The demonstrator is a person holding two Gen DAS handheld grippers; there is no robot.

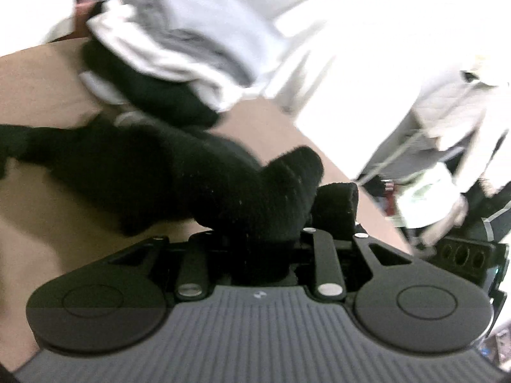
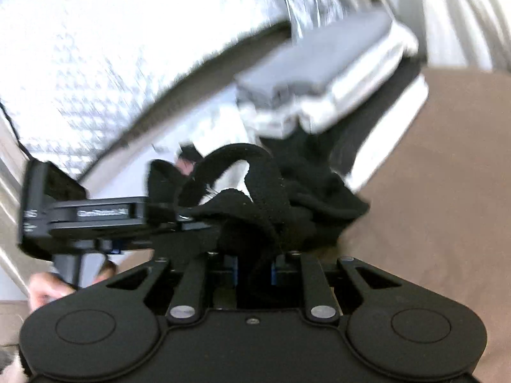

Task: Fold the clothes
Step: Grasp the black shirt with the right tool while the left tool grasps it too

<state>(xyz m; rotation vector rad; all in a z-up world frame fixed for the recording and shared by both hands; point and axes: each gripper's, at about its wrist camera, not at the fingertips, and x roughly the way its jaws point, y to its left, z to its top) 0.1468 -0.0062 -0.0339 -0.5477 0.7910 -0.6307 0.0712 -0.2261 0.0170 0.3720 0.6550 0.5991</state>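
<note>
Both tongs pinch the black fleece garment (image 1: 166, 172): the left gripper (image 1: 255, 239) and the right gripper (image 2: 252, 255) each bite an edge, raised off the brown surface (image 1: 38, 95) near the folded stack (image 1: 191, 41). I'd keep the edges taut and level before laying it over.

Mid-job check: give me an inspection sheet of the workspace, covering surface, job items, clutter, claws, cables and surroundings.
Surface: brown sheet, bare where visible.
Job's things: black fuzzy garment trailing from the claws across the sheet; stack of folded grey and white clothes behind it, lying on something black.
Clutter: nothing seen on the sheet.
Claws: left claw shut on the black fuzzy garment; right claw shut on the same garment, beside the left one.
Cables: thin cord off the sheet's far edge, blurred.
Surroundings: pale garment hanging at the side; bright patterned white bedding; frames are motion-blurred.
</note>
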